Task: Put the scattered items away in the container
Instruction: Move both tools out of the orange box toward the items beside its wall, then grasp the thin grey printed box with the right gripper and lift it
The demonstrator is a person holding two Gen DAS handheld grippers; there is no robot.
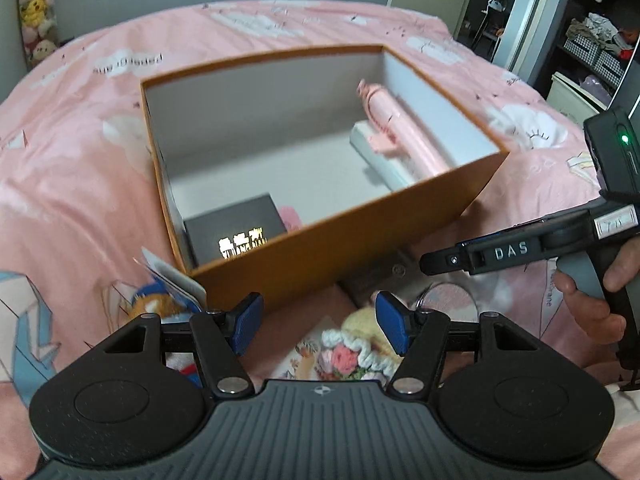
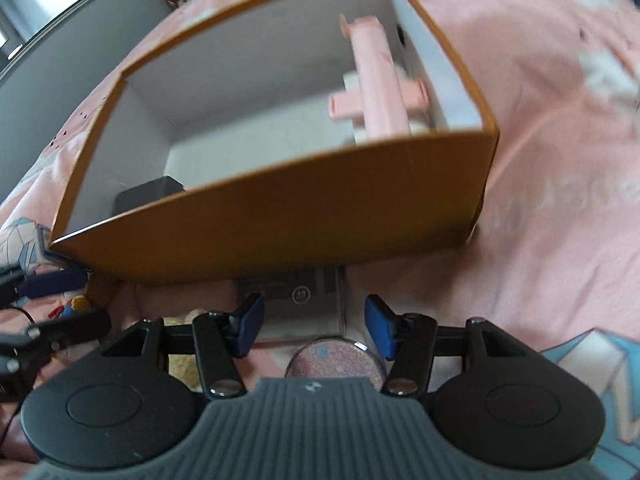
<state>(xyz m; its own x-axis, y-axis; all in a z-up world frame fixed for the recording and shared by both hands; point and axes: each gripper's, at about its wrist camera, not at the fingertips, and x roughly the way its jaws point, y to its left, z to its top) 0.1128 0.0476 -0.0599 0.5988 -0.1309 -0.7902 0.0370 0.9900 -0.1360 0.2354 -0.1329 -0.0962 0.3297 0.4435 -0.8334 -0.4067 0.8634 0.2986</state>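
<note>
An open orange box (image 1: 340, 248) (image 2: 280, 216) with a white inside sits on the pink bed. Inside lie a pink stick-shaped item (image 1: 400, 132) (image 2: 376, 80) on a white item (image 1: 380, 156), a black box (image 1: 236, 228) (image 2: 144, 194) and a small pink thing (image 1: 290, 216). My left gripper (image 1: 320, 324) is open and empty just before the box's near wall, above a crocheted flower piece (image 1: 356, 348). My right gripper (image 2: 314, 326) is open and empty over a clear-cased grey item (image 2: 296, 296) and a round pink glitter item (image 2: 336, 360). A plush toy (image 1: 156, 300) lies at the left.
The bed has a pink printed cover (image 1: 80, 160). A card (image 1: 176, 280) leans at the box's near left corner. The right hand-held gripper shows in the left wrist view (image 1: 520, 248). Shelves with baskets (image 1: 592, 52) and a doorway stand at the far right.
</note>
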